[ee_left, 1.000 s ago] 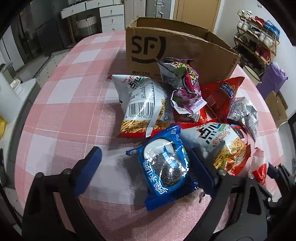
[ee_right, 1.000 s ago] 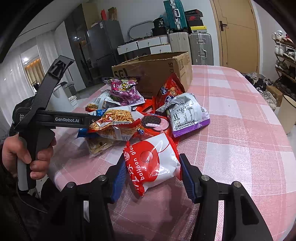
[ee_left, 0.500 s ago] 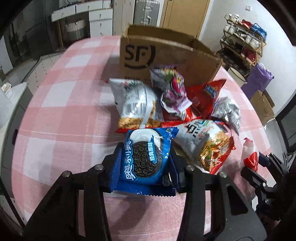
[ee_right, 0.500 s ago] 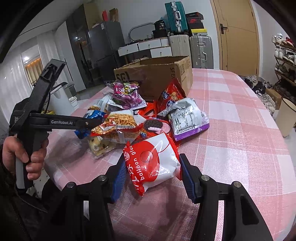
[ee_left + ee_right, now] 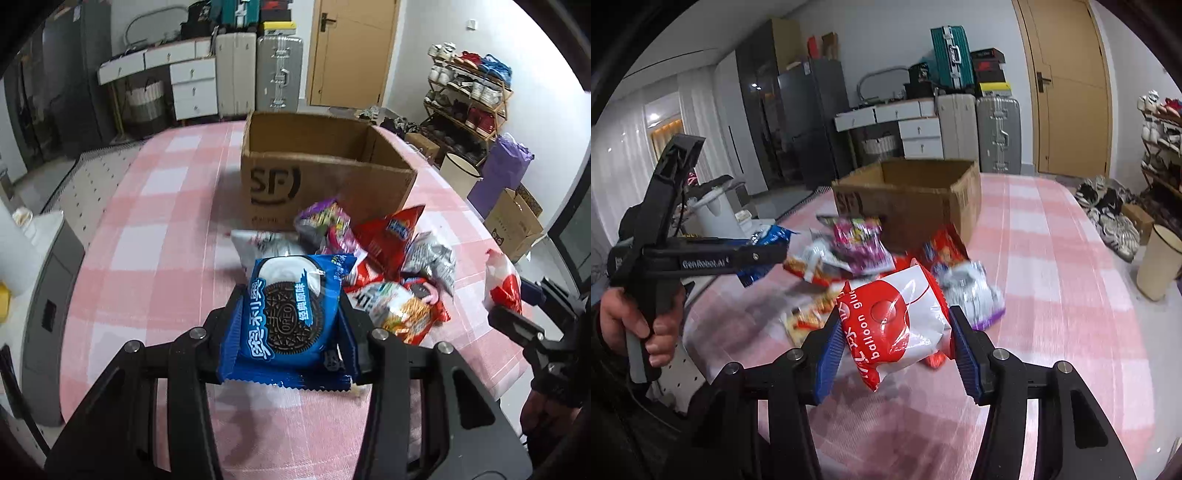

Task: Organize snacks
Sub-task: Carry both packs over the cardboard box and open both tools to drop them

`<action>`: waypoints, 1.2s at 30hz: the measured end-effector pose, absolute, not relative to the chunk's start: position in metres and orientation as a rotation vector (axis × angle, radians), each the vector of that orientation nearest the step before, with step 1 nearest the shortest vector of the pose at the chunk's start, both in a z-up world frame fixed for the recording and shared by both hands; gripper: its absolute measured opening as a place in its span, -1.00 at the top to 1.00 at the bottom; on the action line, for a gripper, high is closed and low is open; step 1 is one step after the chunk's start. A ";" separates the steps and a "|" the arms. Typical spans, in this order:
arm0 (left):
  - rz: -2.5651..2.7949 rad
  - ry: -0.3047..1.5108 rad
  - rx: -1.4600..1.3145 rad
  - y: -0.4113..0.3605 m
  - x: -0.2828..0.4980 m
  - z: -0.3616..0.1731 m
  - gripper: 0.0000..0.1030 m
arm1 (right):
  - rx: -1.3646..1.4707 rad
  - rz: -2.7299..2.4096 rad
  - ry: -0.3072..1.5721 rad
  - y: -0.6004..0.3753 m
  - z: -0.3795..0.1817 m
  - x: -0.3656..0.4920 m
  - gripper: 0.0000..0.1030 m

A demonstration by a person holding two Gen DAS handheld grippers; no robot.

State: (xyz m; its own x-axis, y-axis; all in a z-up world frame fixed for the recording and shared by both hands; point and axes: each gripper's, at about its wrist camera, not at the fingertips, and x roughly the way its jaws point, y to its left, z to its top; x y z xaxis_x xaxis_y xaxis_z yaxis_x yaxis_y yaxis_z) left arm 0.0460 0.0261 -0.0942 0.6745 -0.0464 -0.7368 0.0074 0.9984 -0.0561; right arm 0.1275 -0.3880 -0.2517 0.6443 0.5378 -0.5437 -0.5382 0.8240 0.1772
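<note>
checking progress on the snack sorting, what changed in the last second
The left gripper closed on the blue Oreo pack and lifted it off the table. The right gripper, already clamped on the red and white packet, rose with it too. The snack pile and the cardboard box stayed put.

Checked table (image 5: 155,236) (box (image 5: 325,177), snacks (image 5: 399,273))
</note>
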 end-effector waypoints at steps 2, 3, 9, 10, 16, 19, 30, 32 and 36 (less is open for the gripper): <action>-0.045 0.812 -0.045 0.026 0.050 -0.083 0.19 | 0.012 0.630 0.609 -0.386 -0.243 0.133 -0.07; -0.052 0.802 -0.041 0.026 0.052 -0.078 0.19 | 0.014 0.635 0.601 -0.384 -0.238 0.136 -0.07; -0.081 0.760 -0.015 0.024 0.074 -0.053 0.19 | 0.000 0.630 0.519 -0.382 -0.203 0.154 -0.07; -0.086 0.759 -0.014 0.024 0.078 -0.049 0.19 | 0.002 0.634 0.508 -0.382 -0.197 0.158 -0.07; -0.111 0.744 -0.001 0.023 0.109 -0.028 0.19 | 0.014 0.652 0.479 -0.384 -0.169 0.185 -0.07; -0.130 0.758 -0.014 0.025 0.128 -0.018 0.19 | 0.019 0.664 0.470 -0.382 -0.159 0.197 -0.07; -0.153 0.778 -0.021 0.017 0.202 0.017 0.19 | 0.014 0.699 0.443 -0.364 -0.121 0.250 -0.07; -0.156 0.795 -0.025 0.017 0.220 0.017 0.19 | 0.009 0.703 0.443 -0.358 -0.117 0.261 -0.07; -0.149 0.825 -0.033 0.017 0.246 0.010 0.19 | 0.009 0.712 0.461 -0.347 -0.116 0.285 -0.07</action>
